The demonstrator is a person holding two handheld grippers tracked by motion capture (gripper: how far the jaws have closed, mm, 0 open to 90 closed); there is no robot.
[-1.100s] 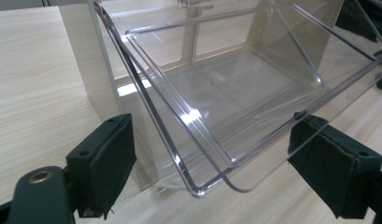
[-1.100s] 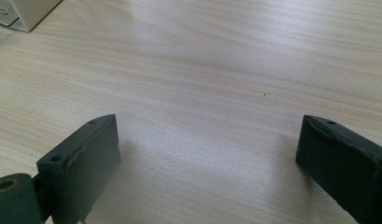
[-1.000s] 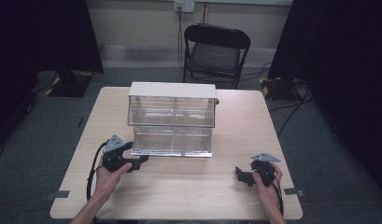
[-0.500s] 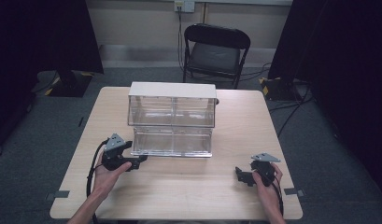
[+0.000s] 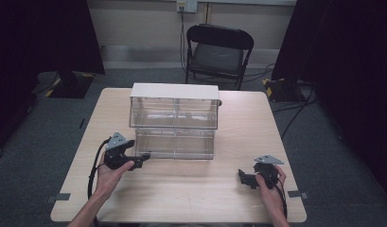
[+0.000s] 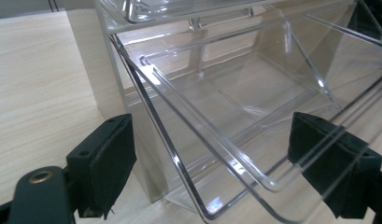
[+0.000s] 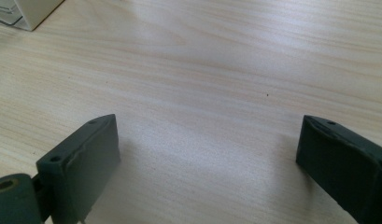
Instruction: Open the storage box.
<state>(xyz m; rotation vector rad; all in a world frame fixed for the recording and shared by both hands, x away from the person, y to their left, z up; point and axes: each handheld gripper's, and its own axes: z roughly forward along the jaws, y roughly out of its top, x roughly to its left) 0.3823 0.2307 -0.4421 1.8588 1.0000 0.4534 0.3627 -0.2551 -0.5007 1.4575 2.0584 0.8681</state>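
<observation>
A clear plastic drawer cabinet (image 5: 174, 118) with a white top stands mid-table, two drawers above and two below. My left gripper (image 5: 144, 159) is at the cabinet's lower left front corner. In the left gripper view this gripper (image 6: 209, 140) is open, its jaws straddling the front of the empty lower left drawer (image 6: 235, 93), which is tipped outward. One jaw is seen through the clear plastic. My right gripper (image 5: 243, 178) rests low at the table's front right, open over bare wood (image 7: 202, 84), apart from the cabinet.
The wooden table (image 5: 191, 194) has free room in front of the cabinet and to both sides. A black folding chair (image 5: 218, 52) stands behind the far edge. A corner of the cabinet (image 7: 25, 11) shows in the right gripper view.
</observation>
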